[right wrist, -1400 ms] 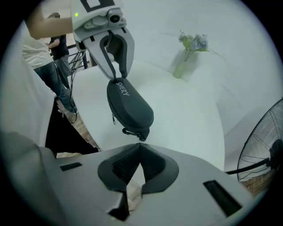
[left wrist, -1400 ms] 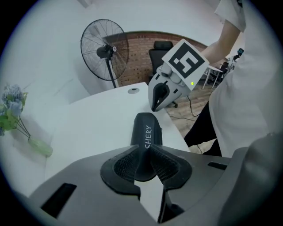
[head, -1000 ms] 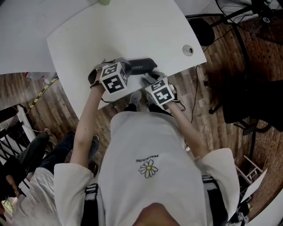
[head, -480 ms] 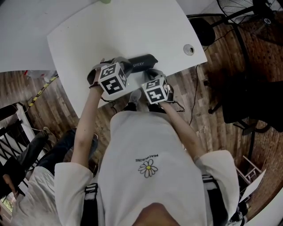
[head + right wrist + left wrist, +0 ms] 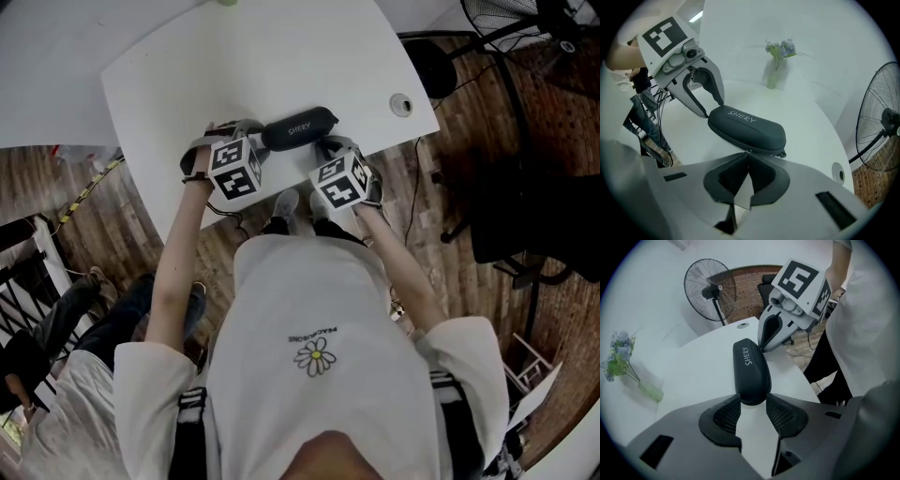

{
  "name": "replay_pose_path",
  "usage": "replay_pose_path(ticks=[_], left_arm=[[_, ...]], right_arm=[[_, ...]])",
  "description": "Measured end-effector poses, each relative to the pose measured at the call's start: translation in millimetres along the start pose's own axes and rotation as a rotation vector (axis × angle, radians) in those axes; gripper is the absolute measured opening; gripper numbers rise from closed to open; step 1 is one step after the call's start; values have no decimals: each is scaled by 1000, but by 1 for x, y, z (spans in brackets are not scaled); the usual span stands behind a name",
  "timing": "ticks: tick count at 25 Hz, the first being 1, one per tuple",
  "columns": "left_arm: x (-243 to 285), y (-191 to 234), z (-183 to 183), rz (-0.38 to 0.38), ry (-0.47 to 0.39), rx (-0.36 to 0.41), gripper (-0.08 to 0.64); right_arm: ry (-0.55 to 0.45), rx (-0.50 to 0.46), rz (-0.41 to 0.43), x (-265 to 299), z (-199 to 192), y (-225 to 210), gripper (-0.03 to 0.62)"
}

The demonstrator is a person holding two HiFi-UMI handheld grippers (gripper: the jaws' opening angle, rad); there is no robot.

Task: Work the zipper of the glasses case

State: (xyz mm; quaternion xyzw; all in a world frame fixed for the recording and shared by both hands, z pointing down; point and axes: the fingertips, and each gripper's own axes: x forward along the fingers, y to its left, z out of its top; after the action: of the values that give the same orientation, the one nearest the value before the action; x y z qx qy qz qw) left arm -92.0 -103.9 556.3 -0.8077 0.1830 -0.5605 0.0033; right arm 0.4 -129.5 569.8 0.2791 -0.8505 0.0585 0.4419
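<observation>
On a white rounded table [image 5: 281, 66] over plank flooring [image 5: 450, 187], a dark oval glasses case [image 5: 298, 128] is flanked at nine o'clock by the left gripper [image 5: 753, 405], its jaws just widened. Its zipper pull [image 5: 749, 151] is pinched by the right gripper [image 5: 748, 157].

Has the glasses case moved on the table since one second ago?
Yes. In the head view the glasses case has turned a little on the table: its right end lies nearer the cable hole than before.

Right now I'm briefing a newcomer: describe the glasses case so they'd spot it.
Find the white table. The glasses case lies by its edge nearest the person. It is the only dark, oblong thing on it, with pale lettering on top.
</observation>
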Motion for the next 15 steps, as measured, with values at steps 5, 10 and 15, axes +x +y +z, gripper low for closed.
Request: replay_pose_path(ticks=[5, 10, 15], left_arm=[[2, 0, -1, 14, 34, 7, 169], [5, -2, -2, 29, 77, 9, 160], [5, -4, -4, 36, 90, 24, 156]], right_arm=[[5, -11, 40, -3, -1, 16, 9], [-12, -29, 95, 0, 10, 51, 8], [-25, -34, 129, 3, 23, 74, 9]])
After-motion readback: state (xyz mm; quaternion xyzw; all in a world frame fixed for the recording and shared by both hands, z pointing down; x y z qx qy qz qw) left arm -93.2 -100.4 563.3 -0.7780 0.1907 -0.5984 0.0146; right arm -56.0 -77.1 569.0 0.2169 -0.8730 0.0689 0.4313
